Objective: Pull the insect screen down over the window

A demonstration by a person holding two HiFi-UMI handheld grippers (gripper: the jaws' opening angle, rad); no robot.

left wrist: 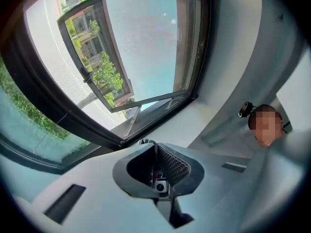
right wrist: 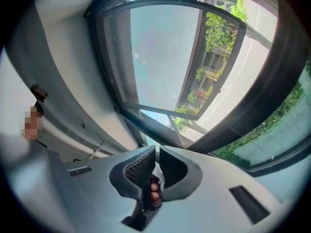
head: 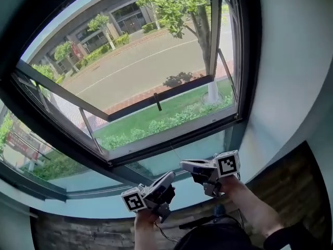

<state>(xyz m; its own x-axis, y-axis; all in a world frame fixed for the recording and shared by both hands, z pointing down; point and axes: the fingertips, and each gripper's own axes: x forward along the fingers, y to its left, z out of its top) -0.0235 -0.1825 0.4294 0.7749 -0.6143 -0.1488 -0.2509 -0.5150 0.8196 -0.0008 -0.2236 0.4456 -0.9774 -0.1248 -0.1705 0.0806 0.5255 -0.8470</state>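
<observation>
So, head view first: the person is holding two grippers low in front of one window [head: 171, 139]. These are the left gripper [head: 170, 177] and the right gripper [head: 185, 165], each carrying one marker cube, so two cubes total. One sash [head: 182, 87] is standing swung outward over the street, with one handle [head: 157, 102] hanging off its bottom rail. Both grippers are hovering just inside the sill, near each other and not touching the frame.

Left gripper view: the jaws are sitting pressed together at the tips, clenched on nothing. Beyond them the insect screen [left wrist: 150, 42] is showing as one hazy greyish panel across the upper part of the opening. It's ending in one thin cross bar [left wrist: 155, 99], well apart from the jaws.

Right gripper view: pretty much the same deal. The jaws are sitting all but together, just a sliver of gap at the tips and nothing in it. The same hazy panel is filling the upper part of the frame, and its cross bar is running well clear of the gripper.
</observation>
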